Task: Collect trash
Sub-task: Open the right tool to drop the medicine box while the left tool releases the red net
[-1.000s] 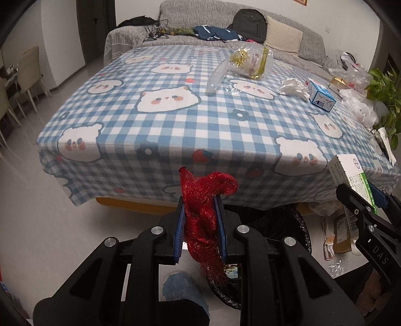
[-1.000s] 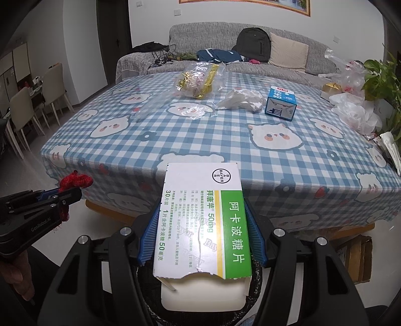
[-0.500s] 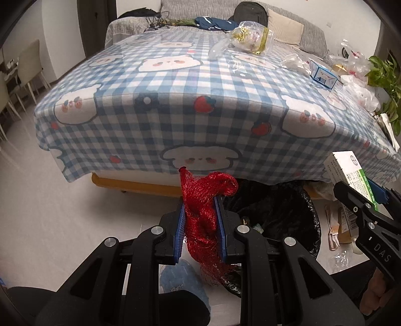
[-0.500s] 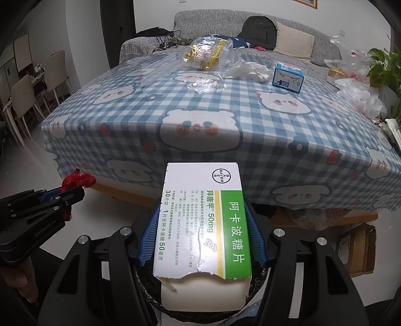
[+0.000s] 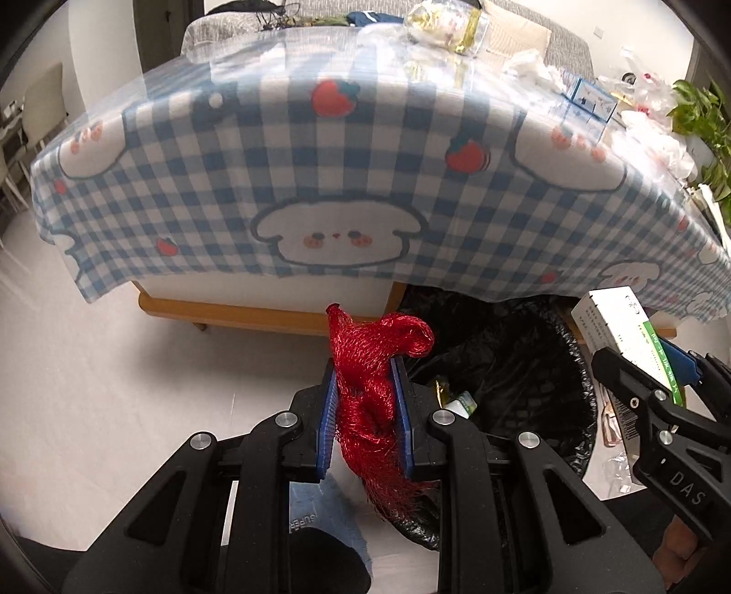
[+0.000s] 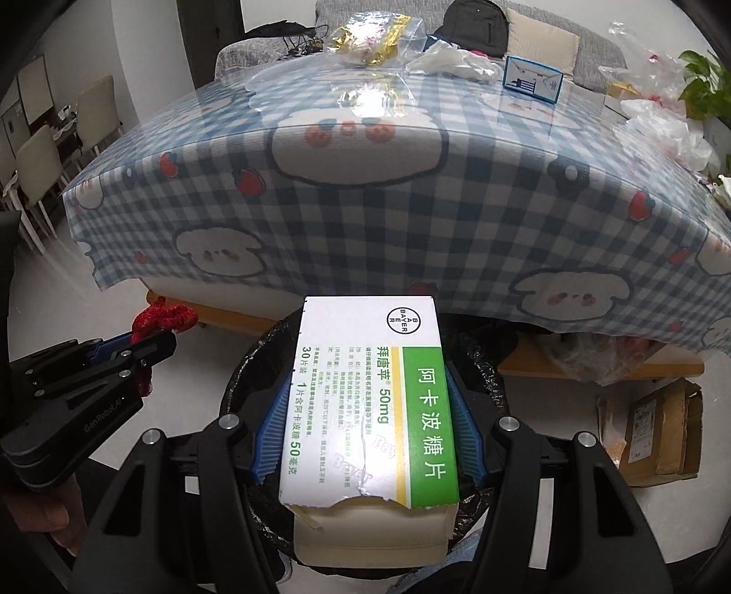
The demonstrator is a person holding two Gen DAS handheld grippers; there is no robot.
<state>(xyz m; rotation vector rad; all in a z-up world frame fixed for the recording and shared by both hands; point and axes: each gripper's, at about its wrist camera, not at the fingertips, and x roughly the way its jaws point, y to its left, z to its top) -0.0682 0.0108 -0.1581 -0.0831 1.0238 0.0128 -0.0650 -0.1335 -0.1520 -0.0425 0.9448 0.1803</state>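
My left gripper (image 5: 364,365) is shut on a red mesh net (image 5: 372,365), held low at the left rim of a black-lined trash bin (image 5: 516,356). My right gripper (image 6: 368,379) is shut on a white and green medicine box (image 6: 370,402), held directly over the same bin (image 6: 484,361). In the right wrist view the left gripper (image 6: 150,338) with the red net (image 6: 164,318) is at the left. In the left wrist view the right gripper (image 5: 639,361) with the box (image 5: 617,324) is at the right. Some scraps lie inside the bin.
The table with a blue checked cloth (image 6: 365,192) overhangs just behind the bin. On it lie a clear bag with gold wrappers (image 6: 370,41), crumpled white plastic (image 6: 452,59) and a small blue box (image 6: 532,78). A cardboard box (image 6: 658,434) sits on the floor at right.
Both grippers have dropped from above table height to below the table edge, down to the bin. Each still holds its item.
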